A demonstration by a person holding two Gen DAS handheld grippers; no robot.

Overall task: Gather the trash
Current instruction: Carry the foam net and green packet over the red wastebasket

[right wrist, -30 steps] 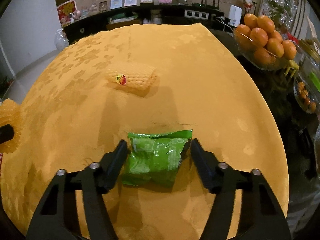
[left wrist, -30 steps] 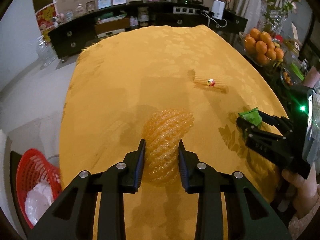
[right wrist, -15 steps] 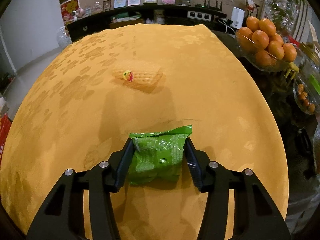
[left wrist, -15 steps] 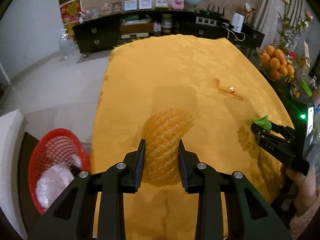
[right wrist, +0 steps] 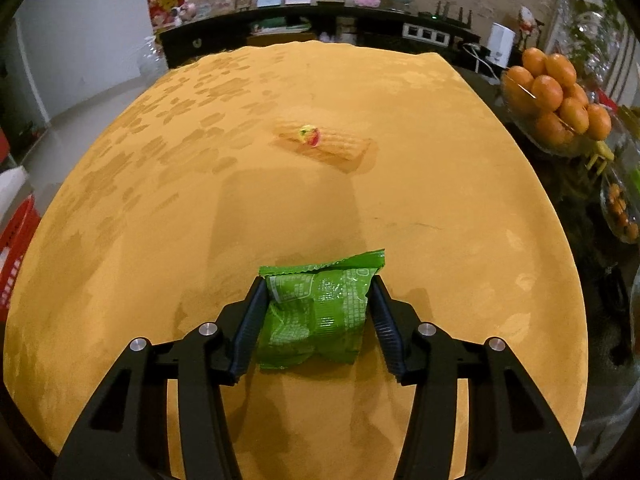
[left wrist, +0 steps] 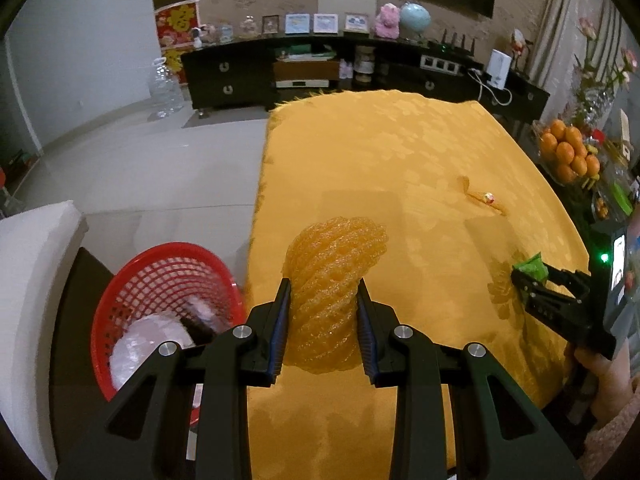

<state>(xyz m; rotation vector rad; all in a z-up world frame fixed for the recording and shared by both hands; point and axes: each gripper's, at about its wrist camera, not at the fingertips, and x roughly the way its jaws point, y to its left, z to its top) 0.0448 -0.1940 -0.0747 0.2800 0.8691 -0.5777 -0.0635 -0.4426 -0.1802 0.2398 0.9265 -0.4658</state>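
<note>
My left gripper (left wrist: 323, 296) is shut on an orange foam fruit net (left wrist: 328, 280) and holds it above the yellow tablecloth (left wrist: 400, 152) near the table's left edge. My right gripper (right wrist: 318, 292) is shut on a green snack wrapper (right wrist: 316, 312) at the table's near side; it also shows in the left wrist view (left wrist: 532, 280) with the wrapper (left wrist: 530, 266) in it. A flat orange foam net with a small sticker (right wrist: 310, 135) lies farther on the cloth; it also shows in the left wrist view (left wrist: 489, 199). A red mesh basket (left wrist: 160, 280) with white trash stands below the table's left edge.
A bowl of oranges (right wrist: 552, 92) stands on a dark side table at the right. A black cabinet (left wrist: 320, 76) with frames and ornaments runs along the far wall. A white seat (left wrist: 24, 300) is at the left beside the basket.
My left gripper has swung left and lifted with the foam net, bringing the red basket into fuller view. My right gripper has shut on the green wrapper and raised it slightly.
</note>
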